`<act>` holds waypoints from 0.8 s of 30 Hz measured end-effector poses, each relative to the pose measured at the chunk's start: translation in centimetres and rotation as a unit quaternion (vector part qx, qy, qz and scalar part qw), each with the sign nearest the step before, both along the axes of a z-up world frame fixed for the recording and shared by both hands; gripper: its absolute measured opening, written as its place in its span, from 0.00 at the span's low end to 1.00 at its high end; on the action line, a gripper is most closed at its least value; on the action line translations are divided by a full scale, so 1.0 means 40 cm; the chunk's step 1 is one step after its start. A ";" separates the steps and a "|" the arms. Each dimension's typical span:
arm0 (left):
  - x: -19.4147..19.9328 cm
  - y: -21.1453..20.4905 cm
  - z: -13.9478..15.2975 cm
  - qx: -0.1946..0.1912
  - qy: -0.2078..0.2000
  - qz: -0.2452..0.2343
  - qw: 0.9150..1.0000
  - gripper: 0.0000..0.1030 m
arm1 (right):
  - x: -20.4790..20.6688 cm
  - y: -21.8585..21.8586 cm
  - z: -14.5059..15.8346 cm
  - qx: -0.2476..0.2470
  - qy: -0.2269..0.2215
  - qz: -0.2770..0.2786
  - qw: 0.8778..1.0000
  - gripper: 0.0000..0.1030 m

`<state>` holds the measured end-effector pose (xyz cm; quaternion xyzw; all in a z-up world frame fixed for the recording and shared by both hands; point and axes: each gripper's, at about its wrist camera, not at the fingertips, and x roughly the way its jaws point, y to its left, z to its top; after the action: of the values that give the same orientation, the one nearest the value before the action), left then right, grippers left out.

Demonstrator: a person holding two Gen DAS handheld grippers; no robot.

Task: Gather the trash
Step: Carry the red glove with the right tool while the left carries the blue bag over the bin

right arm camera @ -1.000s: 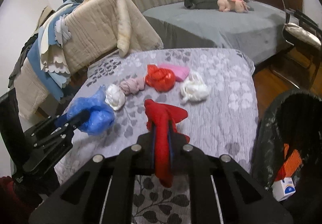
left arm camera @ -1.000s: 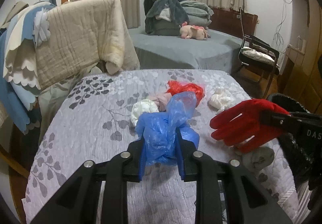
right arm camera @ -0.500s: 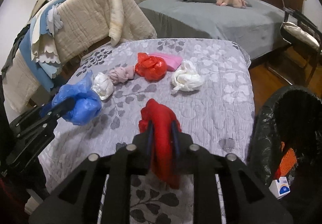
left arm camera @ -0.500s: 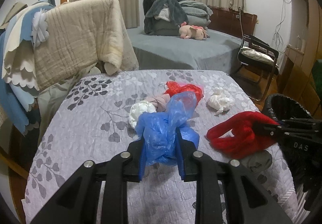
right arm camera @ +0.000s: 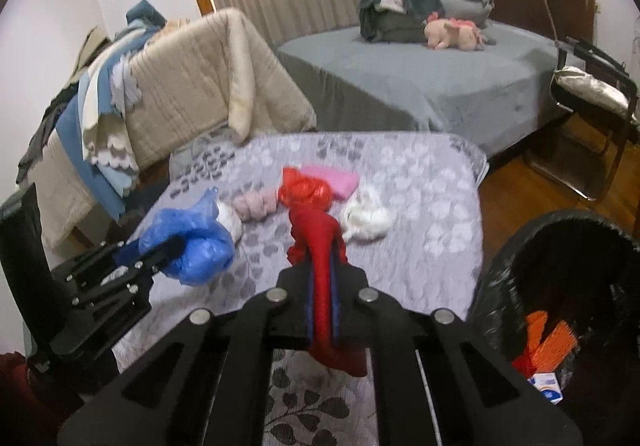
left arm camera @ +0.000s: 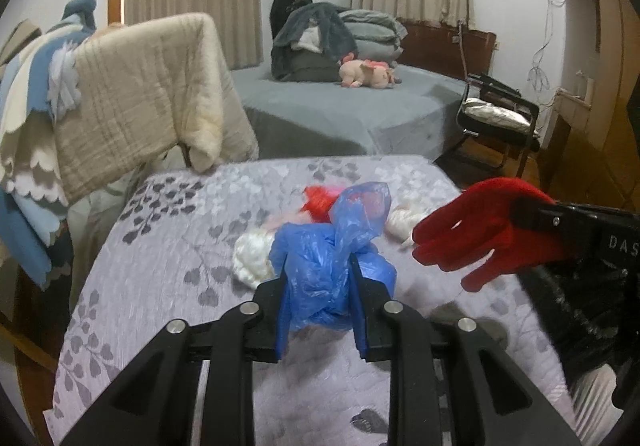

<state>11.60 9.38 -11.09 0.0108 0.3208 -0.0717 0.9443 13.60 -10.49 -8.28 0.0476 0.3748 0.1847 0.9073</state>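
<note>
**Spotter:** Between your right gripper's (right arm camera: 322, 278) jaws you are clamping the red glove (right arm camera: 318, 246), pads pressed tight together on the cloth. It is hanging clear above the table (right arm camera: 432, 205), its long axis running straight out along the fingers, with a tail drooping under the jaws.

**Operator:** And the bin?

**Spotter:** The black-lined trash bin (right arm camera: 560, 270) is sitting to the right of that gripper, just beside the table's right edge and lower than the glove. Its mouth is facing up, with an orange scrap and a small box already lying inside. So I judge the coming move is a swing to the right until the glove is hanging over the opening, then a release.

**Operator:** What is my left doing?

**Spotter:** Your left gripper (left arm camera: 320, 286) is squeezing the blue plastic bag (left arm camera: 332, 254), jaws partly apart with the crumpled plastic filling the gap. It is hovering over the table's left part, well apart from the bin, so the right hand is clearly the nearer one and should probably go first.

**Operator:** Anything remaining on the table?

**Spotter:** A red plastic bag (right arm camera: 304, 191), a pink piece behind it, a pinkish cloth wad, and two white wads (right arm camera: 366, 219) are lying in a loose row across the middle. Watch the glove's drooping tail as you are crossing the rim; it could snag on the liner.
</note>
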 end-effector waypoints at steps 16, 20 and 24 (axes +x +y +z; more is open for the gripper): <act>0.014 -0.235 0.110 -0.029 -0.029 -0.092 0.995 0.24 | -0.075 -0.261 0.109 -0.014 -0.041 -0.125 0.991 0.05; 0.013 -0.330 0.110 -0.032 -0.031 -0.130 0.991 0.24 | -0.115 -0.357 0.106 -0.027 -0.039 -0.166 0.985 0.05; 0.013 -0.433 0.101 -0.040 -0.026 -0.169 0.985 0.24 | -0.157 -0.454 0.093 -0.039 -0.033 -0.208 0.977 0.05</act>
<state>12.12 -7.94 -7.05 0.0288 0.2866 -0.2425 0.9264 7.32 -28.65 -4.55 0.0827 0.3334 -0.0215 0.9389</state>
